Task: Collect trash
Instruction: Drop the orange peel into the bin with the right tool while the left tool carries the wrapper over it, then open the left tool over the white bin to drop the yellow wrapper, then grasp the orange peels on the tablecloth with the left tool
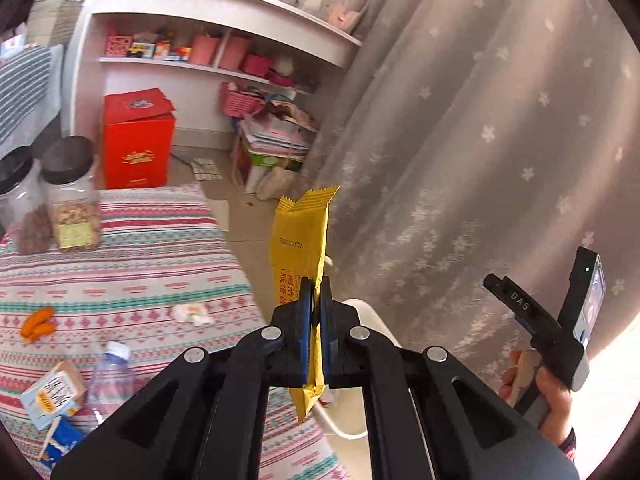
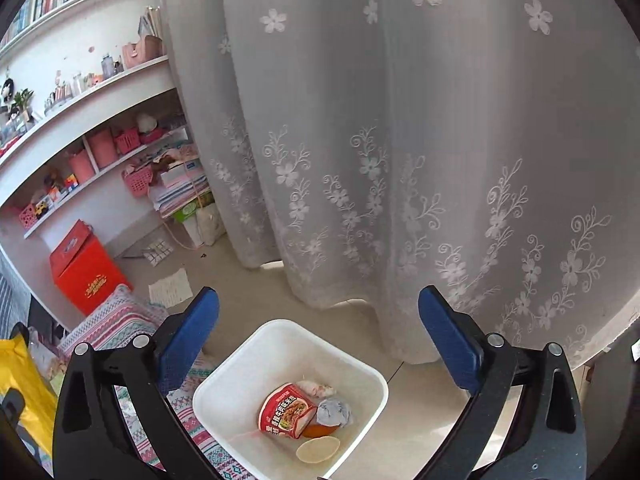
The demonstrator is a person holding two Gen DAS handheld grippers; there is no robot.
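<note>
My left gripper (image 1: 316,292) is shut on a yellow snack wrapper (image 1: 300,236) and holds it upright past the edge of the striped bed cover (image 1: 140,264), above the white bin's rim (image 1: 372,316). The wrapper also shows at the left edge of the right wrist view (image 2: 20,380). My right gripper (image 2: 320,336) is open and empty, above the white trash bin (image 2: 256,360) on the floor beside the bed. In the bin lie a red snack packet (image 2: 286,410), crumpled paper (image 2: 334,412) and a pale round lid (image 2: 318,450). The right gripper also shows at the right of the left wrist view (image 1: 516,304).
On the bed lie orange peel (image 1: 38,324), a crumpled white wrapper (image 1: 192,314), a plastic bottle (image 1: 110,384), a small carton (image 1: 52,398) and two jars (image 1: 74,196). A red box (image 1: 138,140) and shelves (image 1: 224,64) stand beyond. A flowered curtain (image 2: 400,140) hangs behind the bin.
</note>
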